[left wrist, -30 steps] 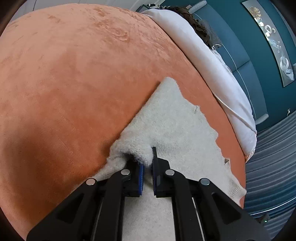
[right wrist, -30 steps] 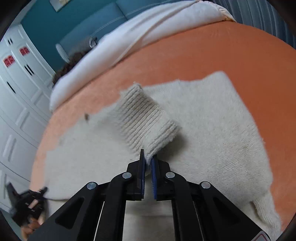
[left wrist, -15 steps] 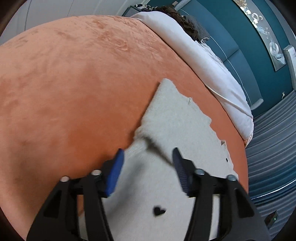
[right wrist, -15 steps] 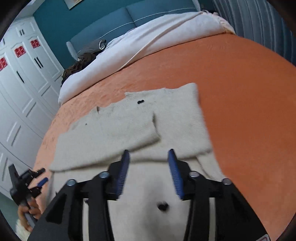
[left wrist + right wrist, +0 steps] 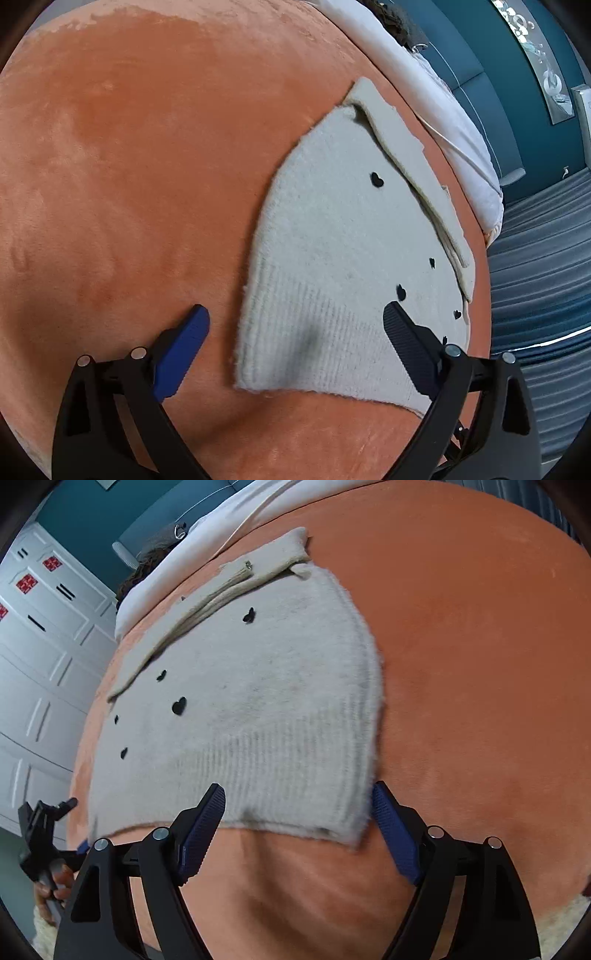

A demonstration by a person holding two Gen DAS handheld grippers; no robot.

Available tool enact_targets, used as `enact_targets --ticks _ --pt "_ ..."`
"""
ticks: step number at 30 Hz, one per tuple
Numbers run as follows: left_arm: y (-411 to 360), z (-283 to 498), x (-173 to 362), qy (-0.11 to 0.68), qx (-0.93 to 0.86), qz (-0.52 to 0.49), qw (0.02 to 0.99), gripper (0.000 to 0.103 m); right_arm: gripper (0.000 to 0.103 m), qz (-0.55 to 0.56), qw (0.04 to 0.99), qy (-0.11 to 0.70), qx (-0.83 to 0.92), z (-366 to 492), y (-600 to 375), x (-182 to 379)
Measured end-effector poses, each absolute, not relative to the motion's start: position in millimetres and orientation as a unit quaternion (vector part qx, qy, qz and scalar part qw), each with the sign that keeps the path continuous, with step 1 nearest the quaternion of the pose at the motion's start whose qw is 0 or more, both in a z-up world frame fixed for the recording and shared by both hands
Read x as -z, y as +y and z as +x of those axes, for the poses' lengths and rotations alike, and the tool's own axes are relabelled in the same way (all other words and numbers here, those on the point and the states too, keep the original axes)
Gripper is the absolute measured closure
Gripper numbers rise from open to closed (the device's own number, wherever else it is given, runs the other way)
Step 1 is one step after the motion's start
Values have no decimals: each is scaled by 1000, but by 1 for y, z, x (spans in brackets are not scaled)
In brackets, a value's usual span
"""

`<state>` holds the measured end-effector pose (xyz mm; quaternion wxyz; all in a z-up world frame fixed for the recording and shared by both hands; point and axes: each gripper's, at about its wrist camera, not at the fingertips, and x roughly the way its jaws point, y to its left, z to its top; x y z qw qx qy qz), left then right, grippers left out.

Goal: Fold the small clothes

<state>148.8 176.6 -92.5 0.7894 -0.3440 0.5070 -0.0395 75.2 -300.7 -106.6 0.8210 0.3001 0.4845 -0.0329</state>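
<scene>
A small cream knit sweater (image 5: 351, 266) with black heart buttons lies flat on the orange bedspread (image 5: 129, 166), its sleeves folded across the far side. My left gripper (image 5: 295, 332) is open and empty, its jaws standing over the ribbed hem's left corner. The sweater also shows in the right wrist view (image 5: 258, 720). My right gripper (image 5: 299, 812) is open and empty, its jaws straddling the hem's right corner. The left gripper appears at the lower left of the right wrist view (image 5: 44, 834), held in a hand.
A white duvet (image 5: 424, 92) lies along the far edge of the bed, with a teal headboard (image 5: 480, 74) behind. White wardrobe doors (image 5: 37, 646) stand at the left of the right wrist view. The orange bedspread (image 5: 480, 664) spreads wide on both sides of the sweater.
Both grippers let go of the sweater's sleeves, opened wide and drew back to the ribbed hem. The sleeves now lie folded across the sweater.
</scene>
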Motion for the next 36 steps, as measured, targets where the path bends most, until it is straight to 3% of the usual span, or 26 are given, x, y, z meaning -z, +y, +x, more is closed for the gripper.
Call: enact_targets --ticks 1,2,3,4,5,6,14,22,27,31,36 --pt "171 153 92 513 39 -339 787 12 24 313 817 482 35 81 -300 108" --pt "165 157 92 518 36 -334 786 21 28 327 813 481 34 87 -300 110" --pt "160 162 92 524 39 -329 784 45 44 333 809 481 45 88 -301 110" --pt "157 166 93 535 45 -326 778 60 80 342 804 484 56 94 -304 109" --pt "155 170 94 548 50 -324 769 92 92 355 797 486 47 97 -306 108" --pt "156 170 91 553 52 -327 764 95 92 374 789 486 40 96 -309 105" --pt "183 98 6 518 92 -281 802 96 95 329 836 440 2 23 -323 14" --pt "194 -49 20 615 109 -214 751 96 96 176 796 577 -51 -102 -297 6" --pt "200 -126 15 663 110 -211 710 96 96 159 740 647 -93 -190 -278 6" --pt "201 -101 -41 612 134 -229 745 96 96 187 779 588 -113 -181 -281 -41" --pt "169 19 -99 475 169 -179 845 95 95 204 871 430 -120 -66 -308 -89"
